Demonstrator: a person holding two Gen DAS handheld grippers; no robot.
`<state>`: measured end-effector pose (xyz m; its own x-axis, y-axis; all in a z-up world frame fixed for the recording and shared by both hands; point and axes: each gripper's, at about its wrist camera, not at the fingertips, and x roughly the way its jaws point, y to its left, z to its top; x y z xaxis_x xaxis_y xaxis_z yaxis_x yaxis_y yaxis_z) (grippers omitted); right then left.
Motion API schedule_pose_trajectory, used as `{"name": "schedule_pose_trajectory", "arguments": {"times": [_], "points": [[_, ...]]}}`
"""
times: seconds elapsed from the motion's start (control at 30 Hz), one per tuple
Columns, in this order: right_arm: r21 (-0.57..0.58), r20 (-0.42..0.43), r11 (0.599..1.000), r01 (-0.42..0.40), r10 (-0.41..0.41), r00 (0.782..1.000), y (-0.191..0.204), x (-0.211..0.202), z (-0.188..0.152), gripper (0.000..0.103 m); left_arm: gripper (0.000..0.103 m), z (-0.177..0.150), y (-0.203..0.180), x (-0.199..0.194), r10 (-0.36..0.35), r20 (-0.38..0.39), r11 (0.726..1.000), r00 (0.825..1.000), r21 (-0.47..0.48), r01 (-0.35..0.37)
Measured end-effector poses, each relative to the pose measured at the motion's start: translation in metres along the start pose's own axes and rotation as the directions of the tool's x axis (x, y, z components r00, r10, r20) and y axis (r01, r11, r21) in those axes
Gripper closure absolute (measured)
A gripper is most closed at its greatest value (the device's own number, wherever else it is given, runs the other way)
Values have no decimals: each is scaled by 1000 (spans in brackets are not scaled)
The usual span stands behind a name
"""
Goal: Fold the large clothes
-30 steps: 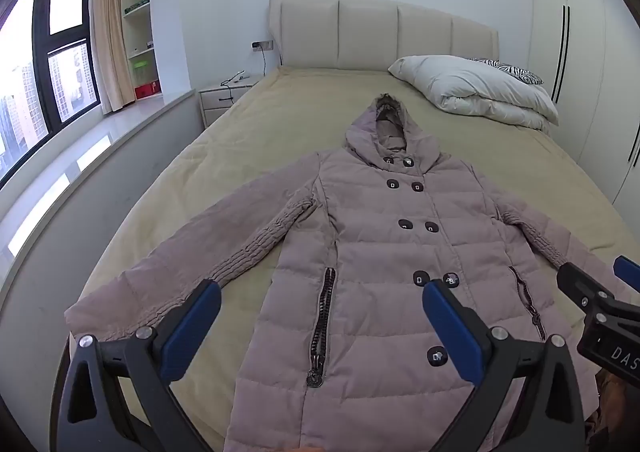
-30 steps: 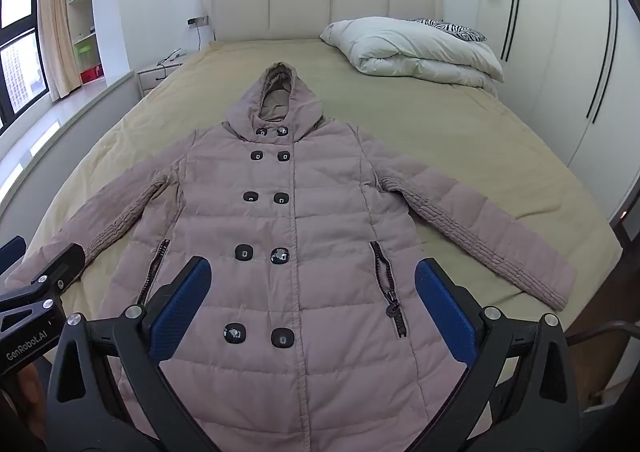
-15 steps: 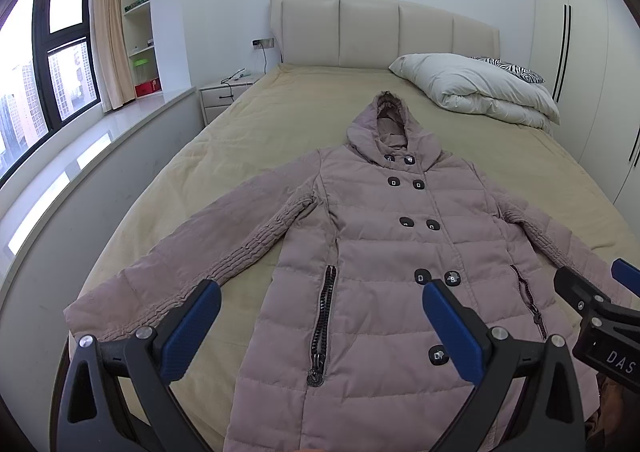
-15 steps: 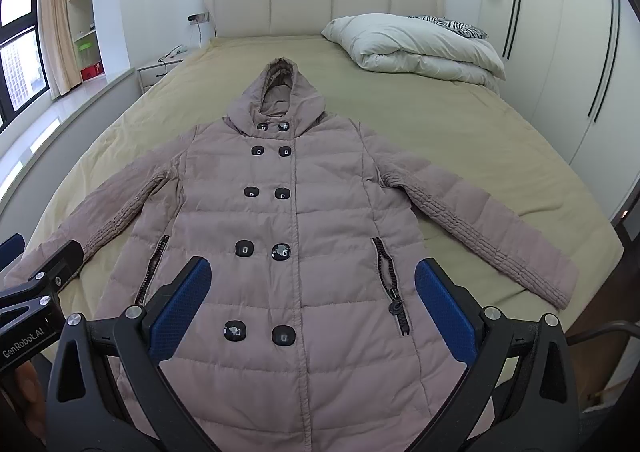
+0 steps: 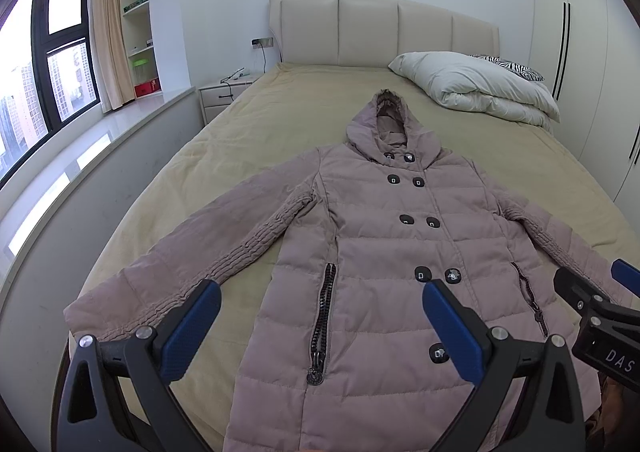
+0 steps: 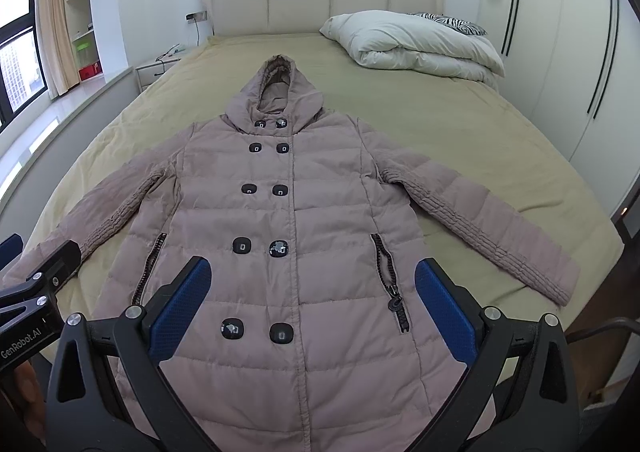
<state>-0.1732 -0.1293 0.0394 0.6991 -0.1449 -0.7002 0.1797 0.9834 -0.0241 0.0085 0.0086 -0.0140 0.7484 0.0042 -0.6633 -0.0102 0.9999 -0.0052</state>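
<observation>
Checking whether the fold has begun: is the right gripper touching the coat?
Apart. In the right wrist view the right gripper is open above the coat; the fabric lies flat and undisturbed between its fingers.

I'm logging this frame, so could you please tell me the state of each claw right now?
Left claw: open, holding nothing, above the coat.
Right claw: open, holding nothing, also above the coat.

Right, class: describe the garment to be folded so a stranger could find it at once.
Start at the bed. Spread flat on its tan cover lies the mauve quilted coat, hood toward the headboard. Paired black buttons distinguish it from the white duvet.
</observation>
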Motion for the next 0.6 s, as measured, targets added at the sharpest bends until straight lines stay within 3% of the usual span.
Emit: {"name": "schedule_pose_trajectory", "arguments": {"times": [0.6], "points": [[0,-8,1000,2,-2,1000,1,3,-2,0,0,2,-6,-4,2,-5,1000,1000,2,-2]]}}
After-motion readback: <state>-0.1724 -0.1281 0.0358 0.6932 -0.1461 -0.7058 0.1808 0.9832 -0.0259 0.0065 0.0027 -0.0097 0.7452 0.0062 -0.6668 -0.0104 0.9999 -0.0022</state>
